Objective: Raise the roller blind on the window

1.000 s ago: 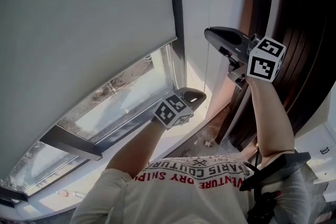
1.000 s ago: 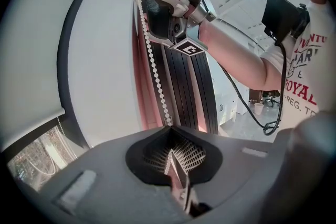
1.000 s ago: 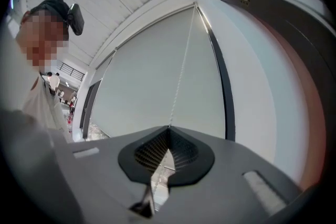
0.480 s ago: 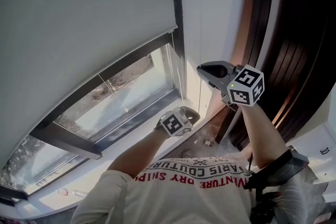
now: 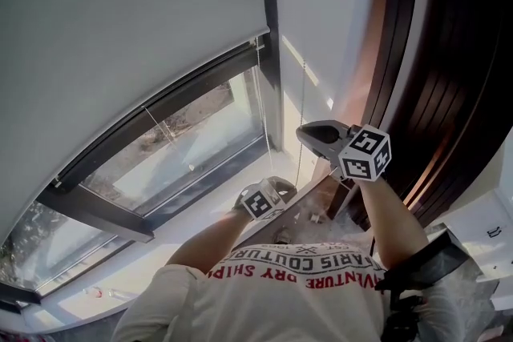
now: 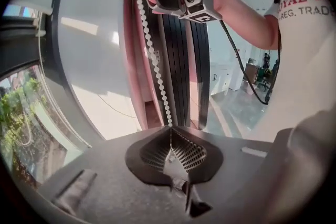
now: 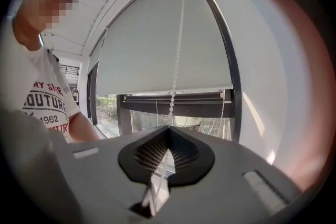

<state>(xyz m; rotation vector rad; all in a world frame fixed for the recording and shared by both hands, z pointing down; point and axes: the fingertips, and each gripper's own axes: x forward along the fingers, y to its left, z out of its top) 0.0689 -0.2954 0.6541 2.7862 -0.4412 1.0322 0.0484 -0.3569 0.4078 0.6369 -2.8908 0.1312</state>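
The left gripper [image 6: 170,131] has its jaws pressed together on the bead chain [image 6: 152,56], which enters at the very tip of the jaws and runs taut upward and slightly to the left from there. Above the left jaws, at the top of the left gripper view, the chain reaches the right gripper [image 7: 169,127], held in the person's hand with its marker cube [image 5: 365,154] facing down. The right gripper's jaws are also closed, pinching the same chain. From their tip the beads rise straight up in front of the roller blind [image 7: 163,44]. The grey blind hangs ahead of and above the right jaws, and its bottom bar [image 7: 163,91] lies just above the jaw tips in that view. Below the bar, directly beyond the jaws, is the uncovered strip of window [image 5: 184,144], with a dark frame and greenery outside. In the head view the right gripper sits higher than the left one and to its right, both close to the pale wall [image 5: 321,28] beside the window. The dark wood panelling [image 5: 449,76] stands to the right of the right jaws. The person's white printed T-shirt [image 5: 296,284] fills the bottom of the head view, behind both grippers.
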